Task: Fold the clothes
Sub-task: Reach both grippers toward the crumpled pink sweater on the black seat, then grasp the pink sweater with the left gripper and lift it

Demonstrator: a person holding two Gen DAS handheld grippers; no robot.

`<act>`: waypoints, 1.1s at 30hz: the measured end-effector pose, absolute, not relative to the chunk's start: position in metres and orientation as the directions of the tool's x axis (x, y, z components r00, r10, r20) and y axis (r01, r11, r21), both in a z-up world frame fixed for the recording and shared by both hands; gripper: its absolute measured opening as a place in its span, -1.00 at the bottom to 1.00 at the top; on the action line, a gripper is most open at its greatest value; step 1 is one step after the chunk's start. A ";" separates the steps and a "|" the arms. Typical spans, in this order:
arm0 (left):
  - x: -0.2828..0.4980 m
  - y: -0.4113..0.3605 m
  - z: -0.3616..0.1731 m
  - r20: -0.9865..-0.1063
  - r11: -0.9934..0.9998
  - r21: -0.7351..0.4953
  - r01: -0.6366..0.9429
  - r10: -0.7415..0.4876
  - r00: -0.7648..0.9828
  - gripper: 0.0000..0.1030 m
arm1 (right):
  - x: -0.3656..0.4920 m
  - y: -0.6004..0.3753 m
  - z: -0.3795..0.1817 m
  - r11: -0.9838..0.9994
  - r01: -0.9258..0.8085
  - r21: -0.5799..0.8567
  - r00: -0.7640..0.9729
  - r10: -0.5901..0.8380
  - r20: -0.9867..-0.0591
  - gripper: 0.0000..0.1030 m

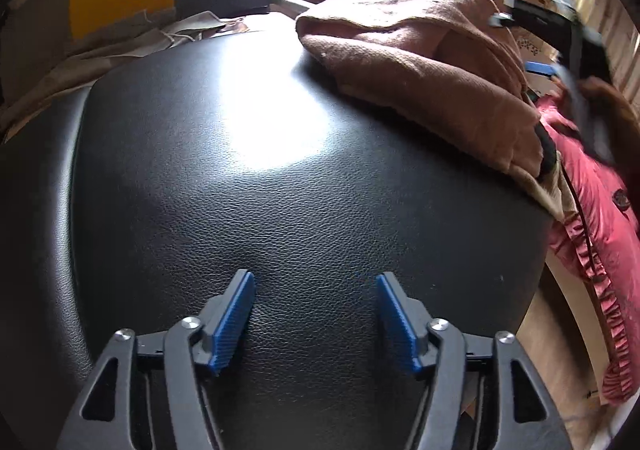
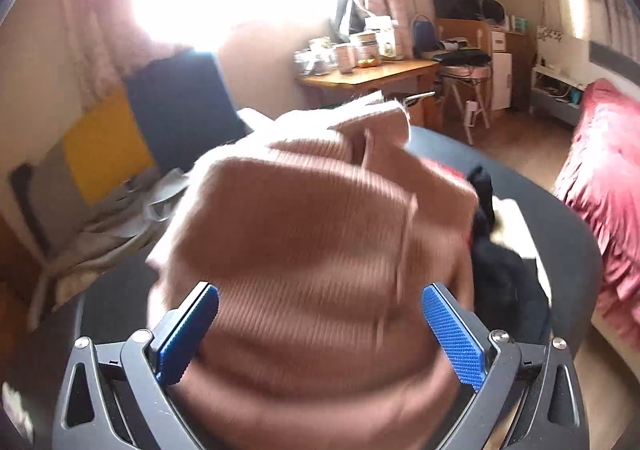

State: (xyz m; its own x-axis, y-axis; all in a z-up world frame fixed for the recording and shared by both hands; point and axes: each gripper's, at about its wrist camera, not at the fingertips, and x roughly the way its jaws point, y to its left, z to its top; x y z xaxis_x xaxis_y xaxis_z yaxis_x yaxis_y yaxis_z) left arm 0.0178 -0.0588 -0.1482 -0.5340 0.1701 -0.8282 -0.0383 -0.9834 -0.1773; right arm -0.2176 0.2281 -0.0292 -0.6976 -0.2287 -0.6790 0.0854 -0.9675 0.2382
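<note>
The left gripper (image 1: 315,324) hangs over the bare black table (image 1: 240,190), jaws wide apart and holding nothing. The folded brown sweater (image 1: 420,66) lies at the table's 1 o'clock edge. The right gripper (image 2: 320,334) sits above the sweater, jaws spread wide and gripping nothing, with a black garment (image 2: 500,262) at 3 o'clock.

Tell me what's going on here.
A person with a gripper in each hand is folding clothes on a black leather surface. A brown knit garment lies bunched on that surface. The right gripper is open right over the garment, the fabric between its blue pads but not pinched. The left gripper is open too, holding nothing, over a bare part of the surface. Something black lies beside the brown garment.
</note>
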 end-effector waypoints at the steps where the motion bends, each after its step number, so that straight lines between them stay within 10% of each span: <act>1: 0.015 -0.059 -0.146 -0.828 -0.983 -0.177 -0.044 0.173 -0.534 0.40 | -0.230 0.228 -0.032 -0.961 0.064 0.270 -0.681 -0.240 -0.692 1.00; 13: -0.012 -0.075 -0.128 -0.829 -0.957 -0.290 0.008 0.247 -0.501 0.38 | -0.160 0.160 -0.053 -0.810 0.435 0.393 -0.495 -0.580 -0.647 0.89; 33: -0.209 0.005 -0.039 -0.728 -0.910 -0.389 -0.143 0.399 -0.557 0.36 | -0.104 0.186 -0.094 -0.853 0.470 0.228 -0.501 -0.470 -0.726 0.93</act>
